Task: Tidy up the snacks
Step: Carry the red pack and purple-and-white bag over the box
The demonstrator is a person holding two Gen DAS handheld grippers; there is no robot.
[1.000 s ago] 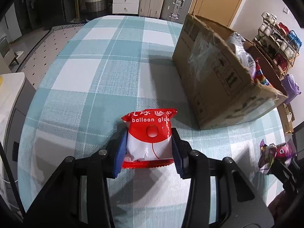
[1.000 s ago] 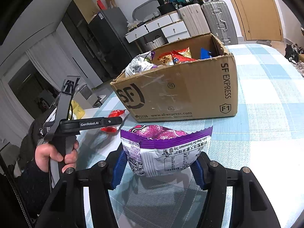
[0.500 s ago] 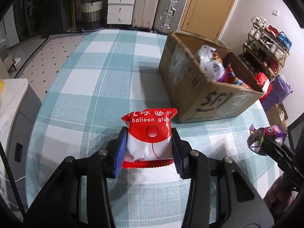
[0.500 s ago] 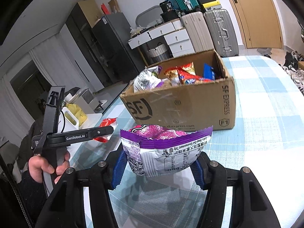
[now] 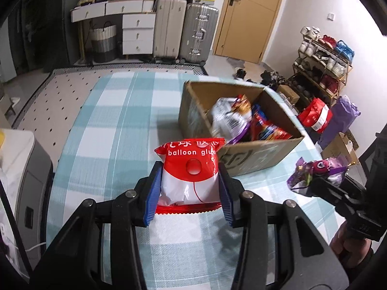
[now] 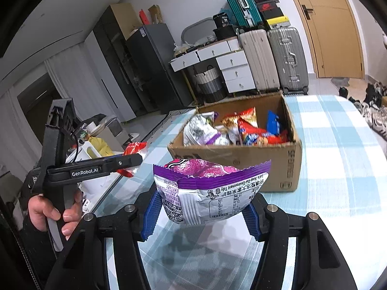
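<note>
My left gripper (image 5: 189,181) is shut on a red and white packet (image 5: 189,169) marked "balloon glue", held above the checked tablecloth. My right gripper (image 6: 202,207) is shut on a purple and silver snack bag (image 6: 210,188), also off the table. Beyond both stands an open cardboard box (image 5: 261,154) (image 6: 266,164) with several snack bags inside. In the right wrist view the left gripper (image 6: 130,160) shows at the left with the red packet (image 6: 134,147) in it and a hand on its handle. The right gripper (image 5: 314,181) with the purple bag (image 5: 319,169) shows at the right of the left wrist view.
The table (image 5: 116,130) carries a blue and white checked cloth. A grey cabinet (image 5: 26,169) stands by its left edge. Suitcases (image 5: 198,31), white drawers (image 5: 137,33) and a shoe rack (image 5: 321,62) line the room beyond. Red and purple bags (image 5: 314,116) sit on the floor to the right.
Both grippers have risen with their packets still held. The views now look down into the box, whose contents show more fully than before.
</note>
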